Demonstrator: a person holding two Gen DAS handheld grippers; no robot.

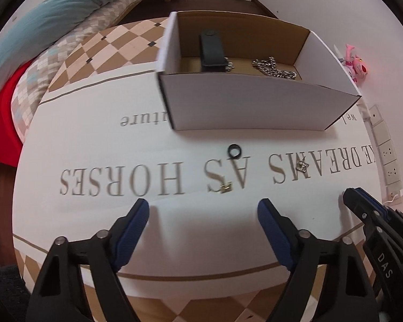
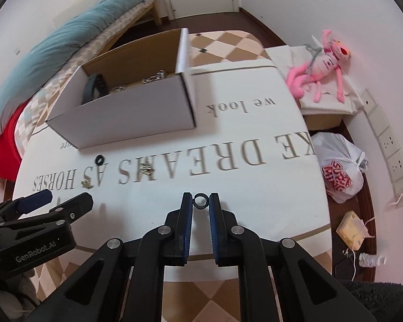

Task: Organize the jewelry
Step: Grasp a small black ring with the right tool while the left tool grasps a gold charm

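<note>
Black ring | clamped in right gripper | left gripper spread, empty

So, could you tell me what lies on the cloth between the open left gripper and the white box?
In the left wrist view, between the left gripper and the white box lie a gold earring and, nearer the box, a black ring.

Both views were evenly and softly lit by indoor light, with faint shadows falling beside the tongs onto the white cloth. Heavy fisheye distortion bent the edges into dark corners, motion blur smeared the cardboard box and the printed lettering, and a pinkish glow tinged the far right wall.
</note>
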